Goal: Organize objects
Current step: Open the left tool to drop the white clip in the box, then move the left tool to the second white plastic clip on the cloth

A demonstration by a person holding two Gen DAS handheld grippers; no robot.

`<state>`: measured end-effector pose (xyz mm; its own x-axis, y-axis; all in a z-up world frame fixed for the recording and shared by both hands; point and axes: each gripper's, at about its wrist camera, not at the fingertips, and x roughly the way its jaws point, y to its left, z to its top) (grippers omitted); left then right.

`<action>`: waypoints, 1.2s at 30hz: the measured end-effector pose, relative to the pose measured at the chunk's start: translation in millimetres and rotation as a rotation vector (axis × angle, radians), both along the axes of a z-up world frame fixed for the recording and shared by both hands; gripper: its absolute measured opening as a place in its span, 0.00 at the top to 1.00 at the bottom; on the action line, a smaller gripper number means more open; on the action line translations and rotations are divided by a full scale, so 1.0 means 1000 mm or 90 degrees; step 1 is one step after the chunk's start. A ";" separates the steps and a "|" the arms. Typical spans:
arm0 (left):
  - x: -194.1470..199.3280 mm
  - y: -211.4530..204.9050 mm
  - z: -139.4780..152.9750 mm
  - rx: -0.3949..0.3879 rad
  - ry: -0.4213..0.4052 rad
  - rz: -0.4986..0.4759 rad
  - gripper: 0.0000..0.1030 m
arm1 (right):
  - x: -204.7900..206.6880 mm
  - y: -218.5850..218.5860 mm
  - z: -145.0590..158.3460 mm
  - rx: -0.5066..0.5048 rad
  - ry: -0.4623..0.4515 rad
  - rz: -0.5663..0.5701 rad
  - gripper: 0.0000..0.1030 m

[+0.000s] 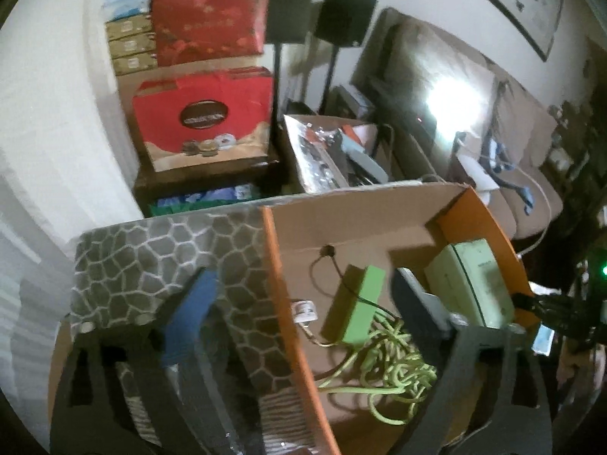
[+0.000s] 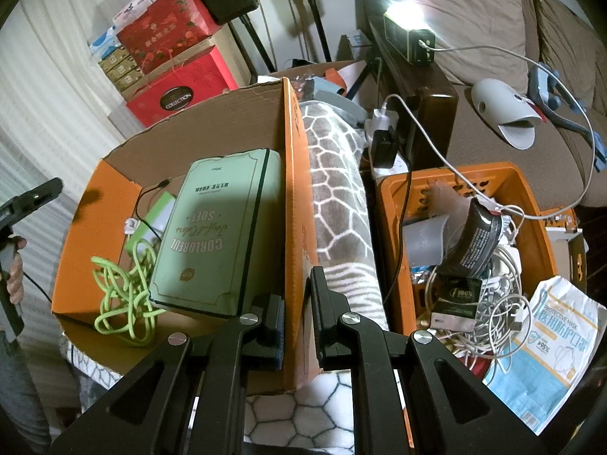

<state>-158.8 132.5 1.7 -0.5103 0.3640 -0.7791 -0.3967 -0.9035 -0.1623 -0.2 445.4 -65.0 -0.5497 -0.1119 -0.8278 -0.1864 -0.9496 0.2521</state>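
**Over the cardboard box, both claws at its walls**

Inside the orange-edged box point(image 2: 294, 197) lies a pale green notebook point(image 2: 212, 235), tilted, its far end leaning toward the box's right wall. Just beside the notebook, on the box floor, sit a green power bank point(image 2: 151, 220) and a tangle of lime cord point(image 2: 121, 295); the cord touches the notebook's near corner. A thin dark cable runs from the power bank up toward the back wall.

The right claw point(image 2: 297, 326) straddles the box's right wall near its near corner, one finger inside the box and one outside, drawn narrow on the cardboard. A grey patterned blanket point(image 2: 334, 189) lies under and beside the box, between it and an orange basket point(image 2: 387, 220). The basket holds white cables, a dark pouch point(image 2: 474, 239) and small packets; a mask pack point(image 2: 550, 349) rests against its near right corner.

From the left wrist view, the left claw point(image 1: 303, 318) stands wide, its fingers well apart: the blue-padded left one over the blanket point(image 1: 151, 250), the right one inside the box point(image 1: 288, 303) close to the notebook point(image 1: 474, 280). The box's left wall passes between them without touching either. The power bank point(image 1: 360, 303) and cord point(image 1: 387, 371) lie between that wall and the notebook.

Red gift boxes point(image 2: 178, 87) are stacked well behind.
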 end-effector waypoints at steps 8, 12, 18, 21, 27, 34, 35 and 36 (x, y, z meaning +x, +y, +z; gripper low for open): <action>0.004 -0.028 0.001 -0.001 0.005 0.039 0.01 | 0.002 0.000 -0.003 0.004 -0.002 -0.001 0.90; 0.004 -0.046 0.000 -0.001 0.009 0.068 0.00 | 0.002 -0.001 -0.005 0.005 -0.002 -0.001 0.90; 0.004 -0.067 -0.004 -0.012 0.012 0.091 0.00 | 0.002 -0.001 -0.005 0.005 -0.002 -0.001 0.90; 0.003 -0.077 -0.007 -0.016 0.010 0.100 0.00 | 0.002 -0.001 -0.005 0.004 -0.002 -0.002 0.90; -0.004 -0.094 -0.014 -0.030 0.005 0.115 0.00 | 0.001 0.001 -0.007 0.000 -0.002 -0.003 0.90; -0.024 -0.120 -0.039 -0.041 -0.021 0.143 0.00 | 0.000 0.001 -0.006 -0.001 -0.003 -0.003 0.90; -0.027 -0.123 -0.043 -0.044 -0.026 0.147 0.00 | 0.000 0.001 -0.006 0.000 -0.003 -0.003 0.90; -0.030 -0.126 -0.048 -0.045 -0.033 0.150 0.00 | 0.000 0.001 -0.007 0.000 -0.003 -0.003 0.90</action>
<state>-188.8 6.7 -45.9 -0.5340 0.1833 -0.8254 -0.1661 -0.9799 -0.1102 0.1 446.2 -71.5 -0.5463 -0.1091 -0.8304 -0.1922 -0.9487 0.2511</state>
